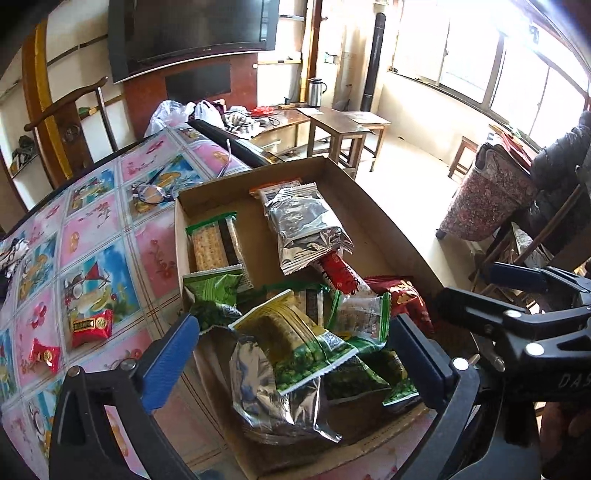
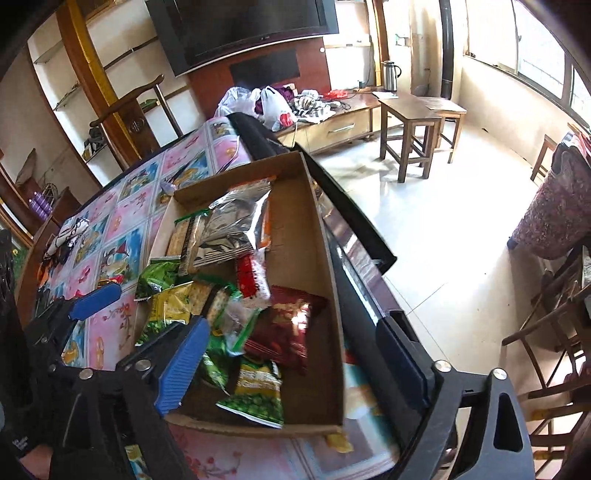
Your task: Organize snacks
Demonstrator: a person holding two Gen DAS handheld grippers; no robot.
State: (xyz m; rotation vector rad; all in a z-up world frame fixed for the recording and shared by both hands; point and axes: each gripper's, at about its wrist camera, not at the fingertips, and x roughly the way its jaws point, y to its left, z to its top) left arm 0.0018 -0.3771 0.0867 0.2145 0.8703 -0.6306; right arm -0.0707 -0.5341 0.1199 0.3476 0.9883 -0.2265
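Living room, table under a floral patchwork cloth (image 1: 92,236), shallow cardboard box (image 1: 373,206) at its edge holding the piled snack packets. Nearest, left gripper (image 1: 295,350) hangs over the yellow-green pea packet (image 1: 295,339) with jaws spread wide and nothing pinched; right gripper (image 2: 291,365) likewise gapes empty above the dark red packet (image 2: 288,328), silver foil bags (image 1: 306,229) and cracker pack (image 1: 218,243) lying further back. Judged: both just let go into the box; next move calls for reaching left to the two red candies (image 1: 90,325) loose on the cloth, with the TV (image 1: 192,33) beyond.
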